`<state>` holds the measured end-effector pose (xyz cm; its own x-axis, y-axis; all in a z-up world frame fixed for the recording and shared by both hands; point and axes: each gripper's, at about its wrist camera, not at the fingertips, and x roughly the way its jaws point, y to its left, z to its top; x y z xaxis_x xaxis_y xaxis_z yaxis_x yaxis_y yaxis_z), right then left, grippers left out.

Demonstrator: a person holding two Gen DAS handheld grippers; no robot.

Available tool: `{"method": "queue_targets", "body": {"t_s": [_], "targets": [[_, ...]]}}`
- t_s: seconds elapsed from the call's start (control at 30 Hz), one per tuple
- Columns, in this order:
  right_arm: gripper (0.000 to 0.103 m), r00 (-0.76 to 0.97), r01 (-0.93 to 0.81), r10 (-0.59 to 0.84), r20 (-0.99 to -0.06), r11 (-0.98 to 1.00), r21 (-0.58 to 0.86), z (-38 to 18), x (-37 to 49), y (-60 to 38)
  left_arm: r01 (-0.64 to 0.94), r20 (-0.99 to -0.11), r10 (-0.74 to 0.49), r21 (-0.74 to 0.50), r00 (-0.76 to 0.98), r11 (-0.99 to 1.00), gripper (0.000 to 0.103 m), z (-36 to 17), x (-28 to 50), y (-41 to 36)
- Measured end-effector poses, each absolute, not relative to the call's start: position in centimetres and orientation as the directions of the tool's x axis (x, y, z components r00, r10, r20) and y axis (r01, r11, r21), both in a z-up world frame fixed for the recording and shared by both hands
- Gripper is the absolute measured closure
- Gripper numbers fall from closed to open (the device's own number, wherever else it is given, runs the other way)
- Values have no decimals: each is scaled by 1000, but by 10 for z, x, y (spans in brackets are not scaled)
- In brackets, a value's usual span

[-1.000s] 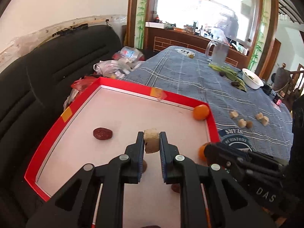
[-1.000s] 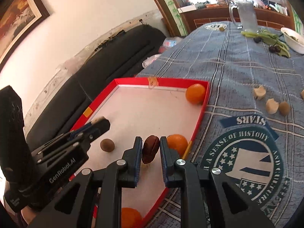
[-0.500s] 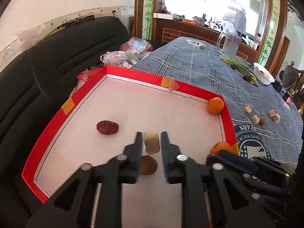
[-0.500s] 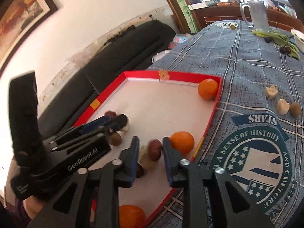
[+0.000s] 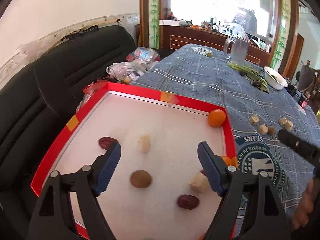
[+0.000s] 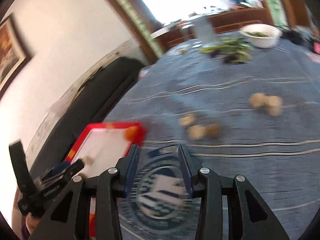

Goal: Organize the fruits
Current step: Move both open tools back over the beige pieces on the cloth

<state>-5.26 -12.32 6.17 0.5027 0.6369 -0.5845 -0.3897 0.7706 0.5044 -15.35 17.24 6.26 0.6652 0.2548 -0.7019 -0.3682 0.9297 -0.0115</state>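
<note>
A red-rimmed tray (image 5: 128, 91) with a white floor holds an orange (image 5: 217, 117), a pale chunk (image 5: 144, 143), a brown round fruit (image 5: 141, 179), two dark red dates (image 5: 187, 201) and another pale chunk (image 5: 199, 182). My left gripper (image 5: 159, 152) hangs over the tray, its jaws opening wide with nothing between them; the pale chunk lies just beyond. My right gripper (image 6: 159, 151) is over the blue cloth's round emblem (image 6: 160, 192), jaws opening and empty. Pale fruit pieces (image 6: 197, 131) lie blurred on the cloth ahead of it.
A blue plaid tablecloth (image 5: 200, 80) covers the table. A glass pitcher (image 5: 237, 50), green stalks (image 5: 250, 73) and a white bowl (image 5: 275, 78) stand at the far end. A black sofa (image 5: 60, 70) with plastic bags (image 5: 136, 64) runs along the left.
The left gripper let go of the pale chunk, which now lies on the tray. The right gripper dropped its dark date in the tray and swung right, out over the cloth.
</note>
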Motion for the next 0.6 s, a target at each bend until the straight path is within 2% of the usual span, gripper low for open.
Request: {"method": "queue_targets", "body": {"t_s": [0.17, 0.27, 0.5, 0.6], "targets": [[63, 563, -271, 573, -596, 809, 522, 65, -34, -183, -324, -713, 225, -3, 664, 946, 22, 62, -144, 150], [63, 573, -223, 519, -635, 844, 489, 67, -19, -202, -287, -717, 202, 3, 667, 958, 22, 64, -138, 136], [63, 529, -138, 403, -747, 909, 393, 64, 42, -208, -213, -722, 161, 19, 673, 977, 22, 72, -123, 102], [63, 559, -141, 390, -732, 914, 380, 56, 50, -203, -175, -729, 141, 29, 670, 984, 21, 74, -114, 86]]}}
